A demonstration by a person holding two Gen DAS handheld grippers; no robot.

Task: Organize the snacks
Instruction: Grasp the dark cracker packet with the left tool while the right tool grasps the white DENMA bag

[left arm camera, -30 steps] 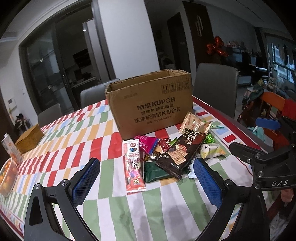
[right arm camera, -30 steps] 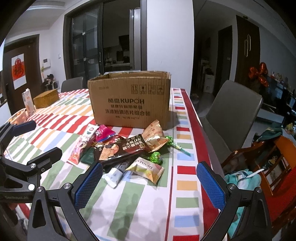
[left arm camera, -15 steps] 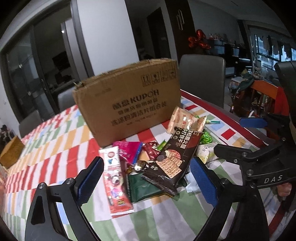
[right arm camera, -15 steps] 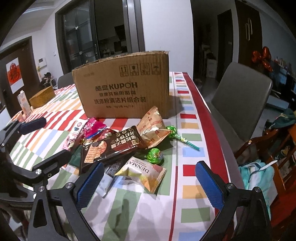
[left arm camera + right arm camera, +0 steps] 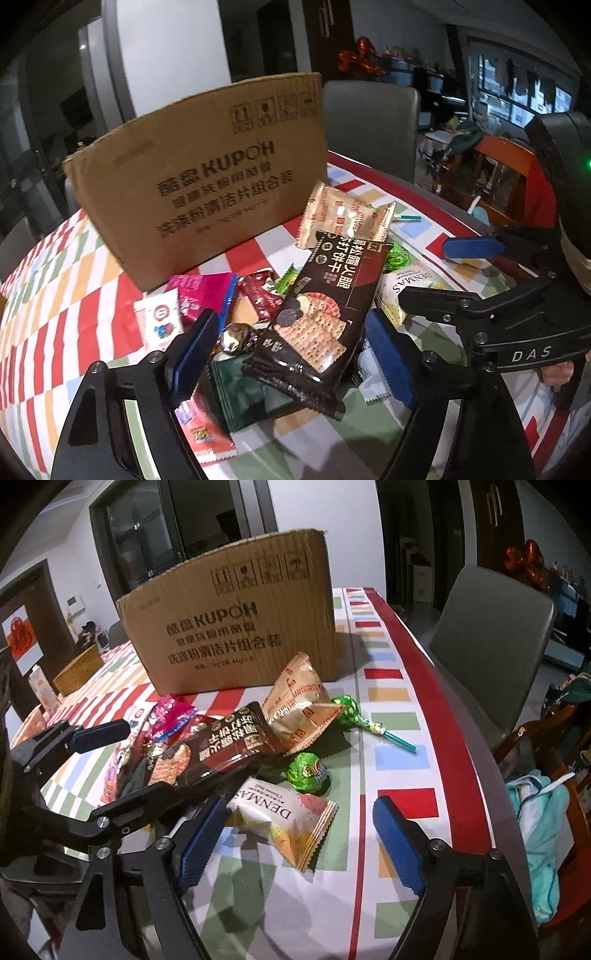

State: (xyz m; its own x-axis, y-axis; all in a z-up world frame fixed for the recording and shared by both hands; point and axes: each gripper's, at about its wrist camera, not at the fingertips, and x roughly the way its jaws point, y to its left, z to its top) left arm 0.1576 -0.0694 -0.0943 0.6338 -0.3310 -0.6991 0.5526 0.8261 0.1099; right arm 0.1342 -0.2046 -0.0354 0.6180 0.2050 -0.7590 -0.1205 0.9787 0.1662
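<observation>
A pile of snacks lies in front of a brown cardboard box [image 5: 207,184] that also shows in the right wrist view [image 5: 236,624]. My left gripper [image 5: 291,360] is open, its jaws either side of a dark cracker pack [image 5: 321,317]. A dark green pack [image 5: 240,391] lies under it, a gold packet [image 5: 343,218] behind. My right gripper [image 5: 301,843] is open around a white DENMAS packet [image 5: 284,819]. In the right wrist view a green candy [image 5: 308,771], a green lollipop [image 5: 351,710] and the cracker pack [image 5: 218,749] lie beyond.
The table wears a striped, checked cloth [image 5: 391,686] with a red border at its right edge. A grey chair [image 5: 491,635] stands right of the table. A small box [image 5: 77,668] and a carton [image 5: 40,690] sit at the far left.
Both grippers have moved forward and down to the snack pile. The left one now brackets the cracker pack, the right one the DENMAS packet. Both stay open.
</observation>
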